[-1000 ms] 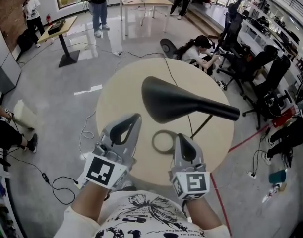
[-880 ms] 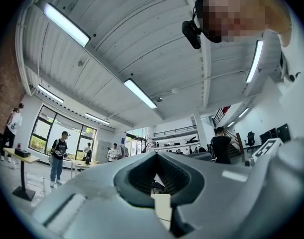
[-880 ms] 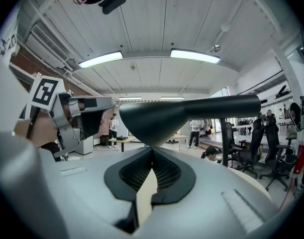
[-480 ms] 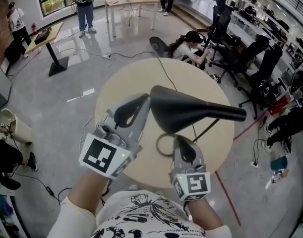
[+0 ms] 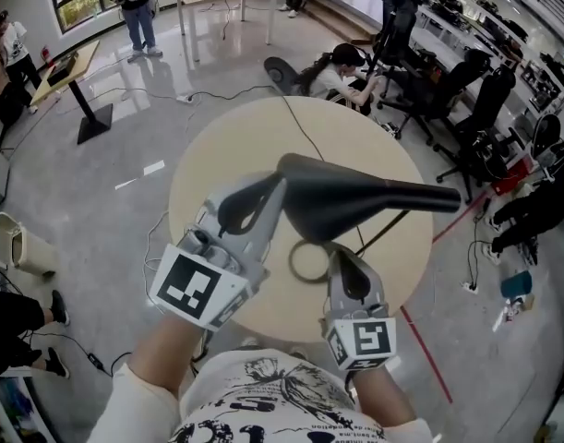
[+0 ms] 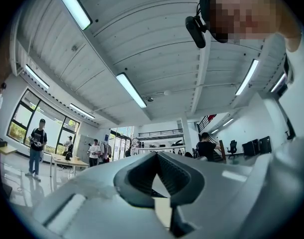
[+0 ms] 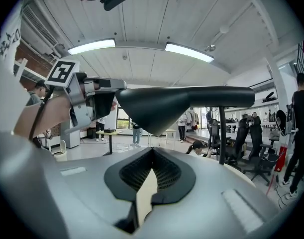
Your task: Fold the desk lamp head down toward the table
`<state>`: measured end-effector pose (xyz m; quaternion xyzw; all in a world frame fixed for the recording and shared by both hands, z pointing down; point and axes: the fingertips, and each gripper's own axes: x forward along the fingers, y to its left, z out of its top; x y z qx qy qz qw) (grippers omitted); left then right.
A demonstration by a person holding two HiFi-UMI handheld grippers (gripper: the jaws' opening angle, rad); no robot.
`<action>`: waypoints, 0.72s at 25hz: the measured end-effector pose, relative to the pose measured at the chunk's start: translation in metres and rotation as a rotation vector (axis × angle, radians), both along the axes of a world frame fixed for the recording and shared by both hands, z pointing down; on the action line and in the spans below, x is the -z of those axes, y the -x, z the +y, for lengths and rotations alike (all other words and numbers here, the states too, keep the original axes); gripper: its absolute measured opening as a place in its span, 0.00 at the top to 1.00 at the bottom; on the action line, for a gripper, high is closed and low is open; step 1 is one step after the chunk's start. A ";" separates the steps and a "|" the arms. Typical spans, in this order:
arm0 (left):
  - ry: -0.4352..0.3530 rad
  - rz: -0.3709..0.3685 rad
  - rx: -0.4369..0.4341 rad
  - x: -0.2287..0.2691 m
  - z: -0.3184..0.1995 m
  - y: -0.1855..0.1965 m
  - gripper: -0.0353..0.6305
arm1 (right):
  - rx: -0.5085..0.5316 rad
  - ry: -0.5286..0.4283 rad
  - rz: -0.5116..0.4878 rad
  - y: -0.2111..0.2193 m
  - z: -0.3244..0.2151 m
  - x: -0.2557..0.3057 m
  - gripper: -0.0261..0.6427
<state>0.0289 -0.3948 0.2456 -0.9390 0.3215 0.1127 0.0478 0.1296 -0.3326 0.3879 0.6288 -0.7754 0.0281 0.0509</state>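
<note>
Item: desk lamp on a round tan table (image 5: 222, 146), seen from above. Lamp head (image 5: 355, 201): black, long and flat, lying level above the table's middle, its wide end toward 9 o'clock and its narrow end reaching toward 3 o'clock. Lamp arm (image 5: 378, 233): thin, dark, slanting down from under the narrow end toward the base. Base ring (image 5: 292, 264): flat on the tabletop at 6 o'clock from the head, partly covered by it. Cord (image 5: 305, 132): black, running from under the head to the table's rim at 12 o'clock. Left gripper (image 5: 268, 195): raised at 9 o'clock of the lamp head, its tips against the wide end; in the right gripper view it sits level with that end and appears to touch it. Its jaws are closed tip to tip with nothing between them, and its own view points up at the ceiling. Right gripper (image 5: 339, 253): low over the table at 6 o'clock, under the lamp head and just beside the base ring; jaws also closed tip to tip and empty, the head's underside showing above them. Surroundings: grey floor, a person seated on the floor (image 5: 332, 77) at 12 o'clock beyond the table, office chairs (image 5: 485, 109) at 2 o'clock.
</note>
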 end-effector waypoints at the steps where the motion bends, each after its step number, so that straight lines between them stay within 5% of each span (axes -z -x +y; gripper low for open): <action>1: 0.007 0.000 -0.001 -0.001 -0.001 0.000 0.94 | -0.008 0.005 -0.001 -0.002 0.001 0.000 0.95; 18: 0.239 -0.045 -0.069 -0.092 -0.001 -0.013 0.94 | -0.139 0.064 0.032 -0.027 0.020 -0.030 0.95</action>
